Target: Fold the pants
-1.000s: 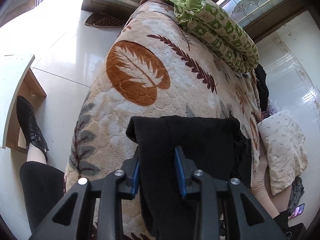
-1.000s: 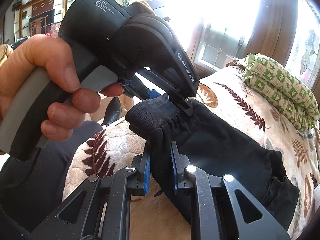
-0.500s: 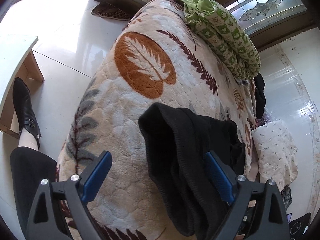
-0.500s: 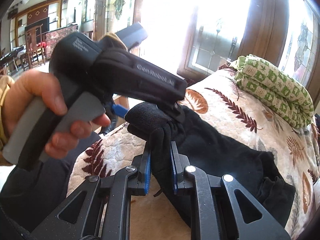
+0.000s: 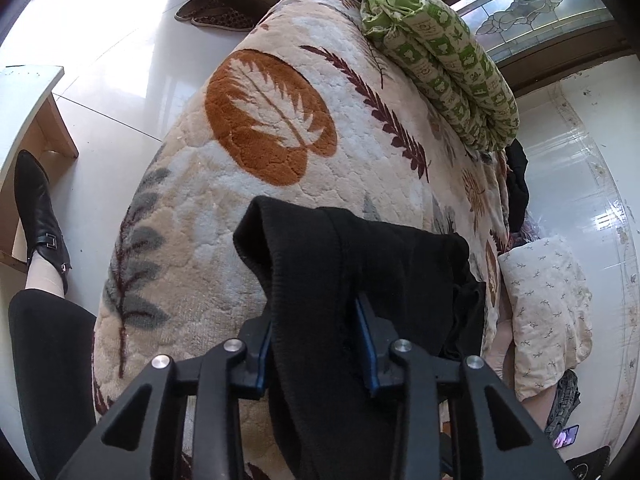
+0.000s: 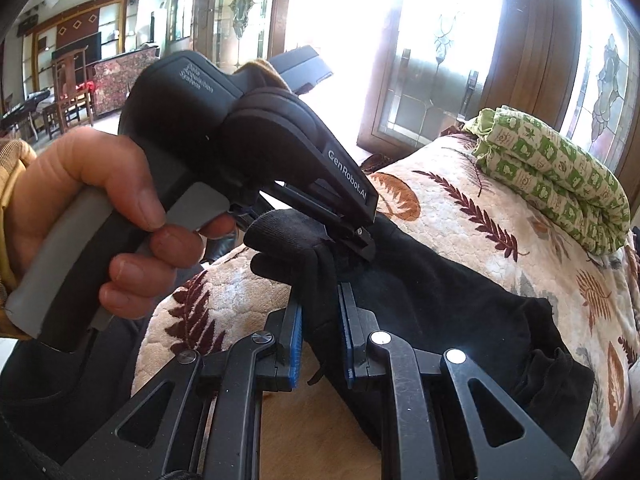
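Observation:
Black pants lie bunched on a leaf-patterned blanket on a bed. My left gripper is shut on the waistband end of the pants and holds it raised. My right gripper is shut on the same black pants a little further along. In the right wrist view the left gripper's body shows in a hand, its fingers pinching the fabric just beyond my right fingertips. The rest of the pants trails to the right across the blanket.
A rolled green-patterned quilt lies at the far end of the bed. A pale pillow sits at the right. The person's leg and black boot stand by the bed's left side, near a wooden shelf.
My left gripper was shut on the pants, opened wide half a second ago, and has now shut on them again. The right gripper has kept its hold.

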